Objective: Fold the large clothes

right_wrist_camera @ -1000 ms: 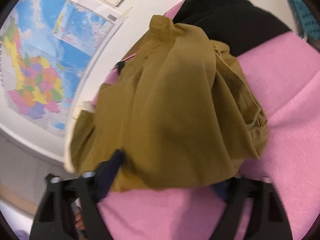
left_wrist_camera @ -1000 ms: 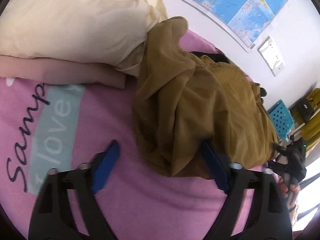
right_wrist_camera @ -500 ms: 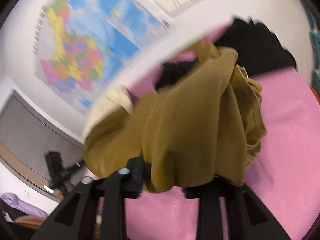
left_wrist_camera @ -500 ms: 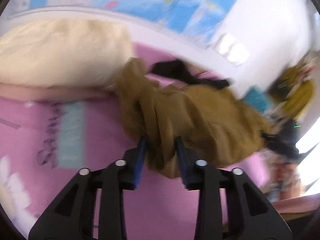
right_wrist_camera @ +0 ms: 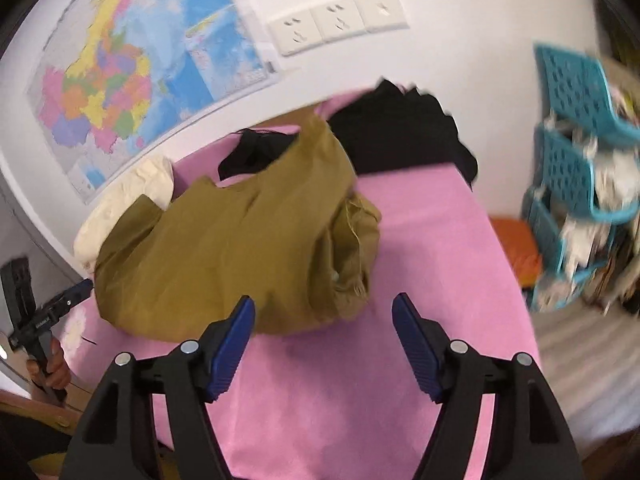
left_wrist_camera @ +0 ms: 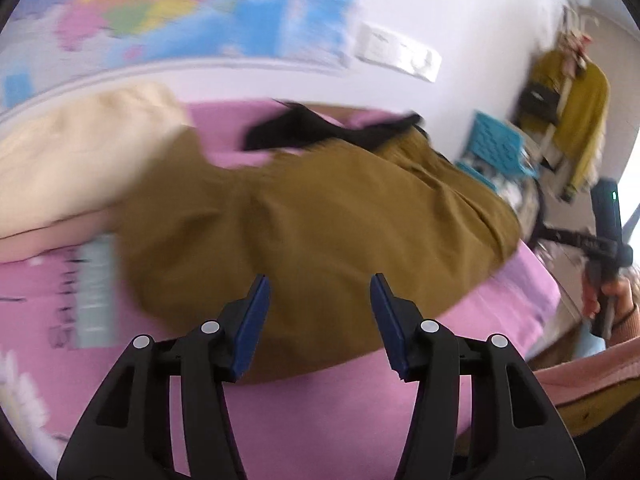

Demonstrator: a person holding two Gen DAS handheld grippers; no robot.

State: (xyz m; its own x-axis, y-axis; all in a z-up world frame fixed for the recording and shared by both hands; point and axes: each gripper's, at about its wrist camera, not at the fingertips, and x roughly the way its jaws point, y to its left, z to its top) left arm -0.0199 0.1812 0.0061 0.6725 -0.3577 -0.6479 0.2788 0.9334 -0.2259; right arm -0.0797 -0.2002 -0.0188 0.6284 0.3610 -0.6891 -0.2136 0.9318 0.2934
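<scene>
Left tongs [left_wrist_camera: 320,300]: apart, holding nothing.
Right tongs [right_wrist_camera: 323,320]: apart, holding nothing.
Mustard garment [right_wrist_camera: 248,240]: crumpled on pink bed [right_wrist_camera: 420,280]; left view blurred, contact unclear.

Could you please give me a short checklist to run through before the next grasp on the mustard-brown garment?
1. Left hand-held gripper open and empty: ok, blue pads apart, no cloth between them.
2. Right hand-held gripper open and empty: ok.
3. Mustard-brown garment lying flat: not ok, it sits bunched in a heap on the pink bedsheet.
4. An edge or corner to grasp identified: cannot tell, folds hide the hems and the left wrist view is blurred.
5. Garment free of neighbours: not ok, it overlaps the black clothes and meets the cream pillow.
</scene>
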